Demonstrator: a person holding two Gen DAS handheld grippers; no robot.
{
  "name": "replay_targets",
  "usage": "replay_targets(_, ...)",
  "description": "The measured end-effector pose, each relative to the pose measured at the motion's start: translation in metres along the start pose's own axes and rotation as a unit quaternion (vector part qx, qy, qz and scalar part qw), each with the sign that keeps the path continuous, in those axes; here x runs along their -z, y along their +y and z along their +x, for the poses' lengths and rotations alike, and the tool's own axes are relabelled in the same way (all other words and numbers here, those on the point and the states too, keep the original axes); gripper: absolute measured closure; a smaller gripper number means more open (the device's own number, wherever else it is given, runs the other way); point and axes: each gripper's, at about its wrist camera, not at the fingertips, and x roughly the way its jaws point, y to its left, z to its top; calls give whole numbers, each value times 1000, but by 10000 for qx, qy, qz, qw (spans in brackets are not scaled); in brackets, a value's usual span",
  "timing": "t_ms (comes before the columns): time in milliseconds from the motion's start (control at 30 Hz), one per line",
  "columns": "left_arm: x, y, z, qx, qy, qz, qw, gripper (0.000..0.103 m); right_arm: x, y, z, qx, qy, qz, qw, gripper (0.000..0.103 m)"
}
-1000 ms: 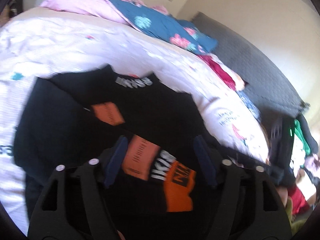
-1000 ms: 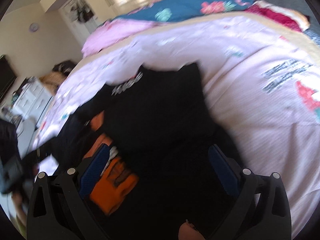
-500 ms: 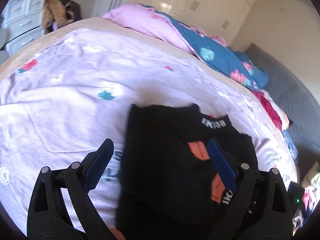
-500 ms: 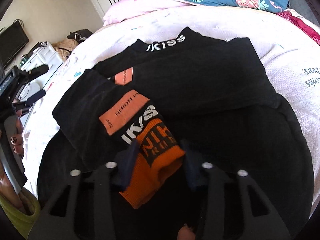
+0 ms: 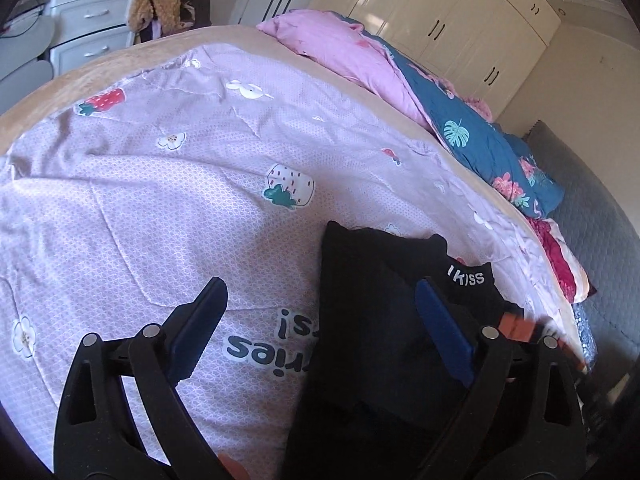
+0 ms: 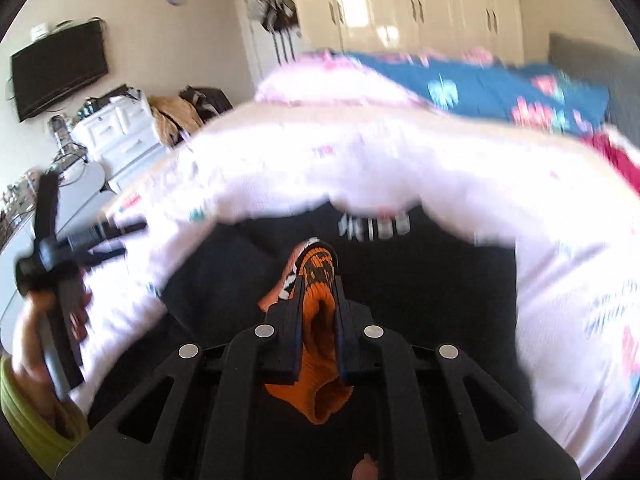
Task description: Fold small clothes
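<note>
Orange cuff (image 6: 319,322) pinched between closing right hand-held gripper (image 6: 317,280) jaws

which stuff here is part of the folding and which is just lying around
Part of the job:
- black garment on the bed
- its orange cuff, with the right gripper closing on it
- left gripper, open, holding nothing

Just lying about:
- lilac bedsheet
- blue floral duvet
- white drawers
- wall TV

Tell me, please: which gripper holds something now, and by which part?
The right gripper, still closing, pinches the black garment's orange cuff between its fingers. The left gripper is open, holding nothing.
</note>
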Motion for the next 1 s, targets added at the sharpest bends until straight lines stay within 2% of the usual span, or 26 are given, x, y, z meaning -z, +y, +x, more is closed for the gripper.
replay_targets(133, 4, -4, 8, -25, 61, 88, 9999, 15, -33, -2, -12, 108, -391, -273, 9988, 92)
replay_targets(233, 7, -6, 17, -36, 164, 139, 9998, 15, -35, -12, -12, 294, -469, -316, 9980, 92)
replay_targets(433, 18, -14, 36, 6, 442, 231, 9988, 15, -15, -49, 13, 511, -80, 140, 9986, 92)
replay_targets(800, 33, -14, 65, 184, 863, 114, 9960, 15, 3, -63, 23, 655, 123, 421, 9969, 92)
replay_targets(867, 35, -14, 70, 173, 912, 101, 9956, 21, 3, -65, 24, 655, 138, 445, 9968, 92)
replay_targets(967, 36, -17, 71, 197, 913, 190, 9954, 40, 4, -66, 24, 658, 152, 452, 9967, 92)
replay_targets(1000, 37, -18, 71, 293, 949, 183, 9949, 54, 4, -66, 24, 665, 155, 451, 9966, 92)
